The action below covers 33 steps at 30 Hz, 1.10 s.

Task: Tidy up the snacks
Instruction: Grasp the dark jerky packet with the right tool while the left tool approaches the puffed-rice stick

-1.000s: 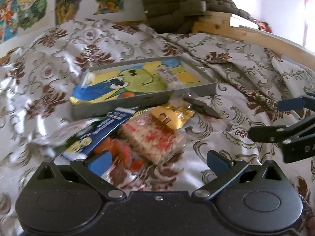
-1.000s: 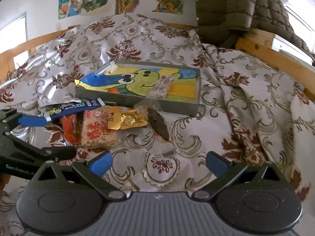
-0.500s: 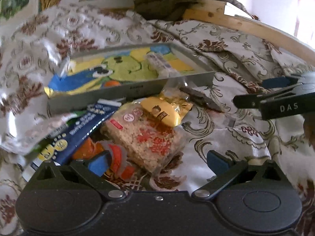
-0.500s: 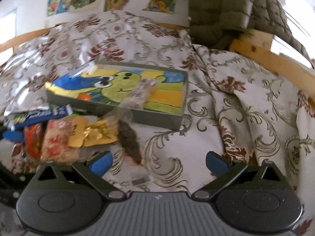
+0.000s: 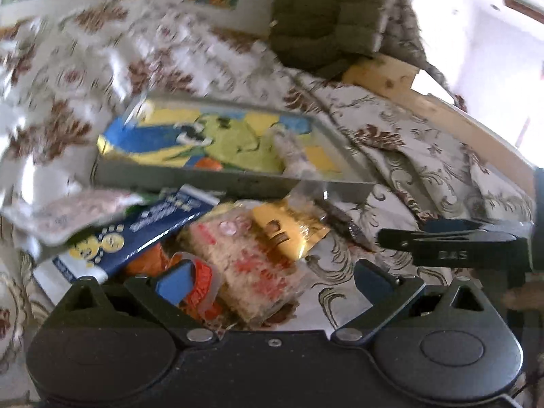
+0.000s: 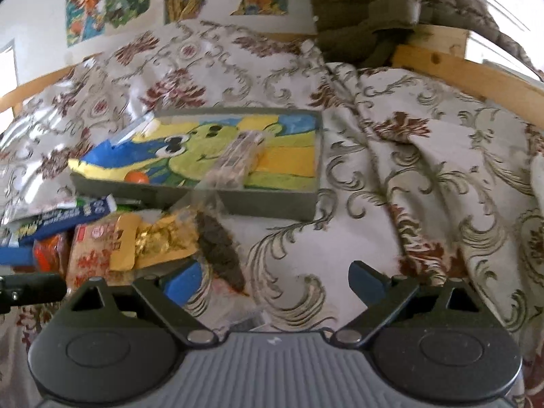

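A grey tray (image 6: 272, 200) (image 5: 238, 183) with a cartoon picture inside lies on the bed, and a clear packet (image 6: 238, 159) rests in it. In front lies a snack pile: a blue packet (image 5: 153, 224), a rice-cracker packet (image 5: 251, 265), a gold packet (image 6: 156, 241), an orange packet (image 5: 204, 278) and a dark packet (image 6: 221, 251). My left gripper (image 5: 272, 280) stands open over the rice-cracker packet, pads clear of it. My right gripper (image 6: 275, 280) is wide and closing, with the dark packet's lower end just inside its left pad (image 6: 183, 278), not pressed.
A floral bedspread (image 6: 425, 176) covers the bed in folds. A wooden bed frame (image 6: 476, 74) runs along the right, with a quilted olive jacket (image 6: 367, 6) over it. Posters (image 6: 108, 3) hang on the back wall. A pale packet (image 5: 68, 214) lies left of the pile.
Both grippers have come lower and closer to the snack pile. The right one has slid left to the dark packet and its jaws have narrowed a little. The left view has rolled.
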Each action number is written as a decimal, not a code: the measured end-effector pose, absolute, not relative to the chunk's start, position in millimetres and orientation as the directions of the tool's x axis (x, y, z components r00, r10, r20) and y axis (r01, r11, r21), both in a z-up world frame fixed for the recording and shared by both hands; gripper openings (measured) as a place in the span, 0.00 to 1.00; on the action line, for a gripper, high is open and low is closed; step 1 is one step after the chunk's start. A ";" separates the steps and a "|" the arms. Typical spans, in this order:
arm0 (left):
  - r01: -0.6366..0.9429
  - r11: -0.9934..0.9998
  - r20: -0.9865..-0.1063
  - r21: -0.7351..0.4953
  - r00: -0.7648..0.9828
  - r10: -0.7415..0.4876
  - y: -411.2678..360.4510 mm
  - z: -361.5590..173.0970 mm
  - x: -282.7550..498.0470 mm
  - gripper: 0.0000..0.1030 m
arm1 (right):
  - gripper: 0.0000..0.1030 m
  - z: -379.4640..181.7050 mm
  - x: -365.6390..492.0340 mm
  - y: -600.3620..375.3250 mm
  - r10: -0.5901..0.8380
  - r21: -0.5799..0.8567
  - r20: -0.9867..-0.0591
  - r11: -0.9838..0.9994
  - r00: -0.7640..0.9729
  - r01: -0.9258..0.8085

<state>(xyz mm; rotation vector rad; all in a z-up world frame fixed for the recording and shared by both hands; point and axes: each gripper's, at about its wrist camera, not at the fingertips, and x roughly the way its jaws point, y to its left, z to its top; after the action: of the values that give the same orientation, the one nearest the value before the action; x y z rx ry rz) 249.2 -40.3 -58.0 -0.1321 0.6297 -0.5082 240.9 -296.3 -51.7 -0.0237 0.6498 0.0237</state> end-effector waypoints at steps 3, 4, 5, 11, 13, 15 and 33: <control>0.436 0.841 -0.487 -0.322 0.685 -0.542 -36.0 -56.8 249.3 0.97 | 0.91 -55.2 245.6 -291.2 0.020 -0.038 -0.617 0.998 0.787 -0.055; 0.436 0.831 -0.479 -0.344 0.680 -0.555 -34.0 -56.4 250.2 0.97 | 0.90 -56.3 247.0 -290.3 0.018 -0.044 -0.620 0.997 0.784 -0.058; 0.435 0.825 -0.473 -0.360 0.677 -0.564 -32.4 -56.8 251.4 0.96 | 0.89 -57.4 248.6 -290.0 0.019 -0.045 -0.625 0.997 0.781 -0.060; 0.456 0.811 -0.468 -0.366 0.663 -0.584 -35.9 -56.4 247.8 0.96 | 0.82 -61.1 252.2 -292.1 0.027 -0.024 -0.638 0.998 0.769 -0.054; 0.447 0.829 -0.492 -0.336 0.667 -0.559 -39.8 -57.2 245.8 0.96 | 0.82 -61.4 252.7 -292.4 0.031 -0.024 -0.638 0.998 0.769 -0.059; 0.377 0.879 -0.566 -0.292 0.672 -0.477 -44.0 -59.5 247.0 0.92 | 0.81 -61.8 253.0 -291.7 0.037 -0.023 -0.637 0.998 0.770 -0.067; 0.261 0.828 -0.612 -0.496 0.571 -0.547 -29.8 -95.4 270.5 0.89 | 0.63 -71.1 263.4 -274.5 0.105 -0.042 -0.641 0.984 0.760 -0.171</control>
<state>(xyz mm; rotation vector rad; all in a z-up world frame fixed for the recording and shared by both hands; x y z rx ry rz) 270.5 -29.8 -95.4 -0.3732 0.8384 -0.4875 263.4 -274.5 -71.1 -0.1005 0.6916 0.1505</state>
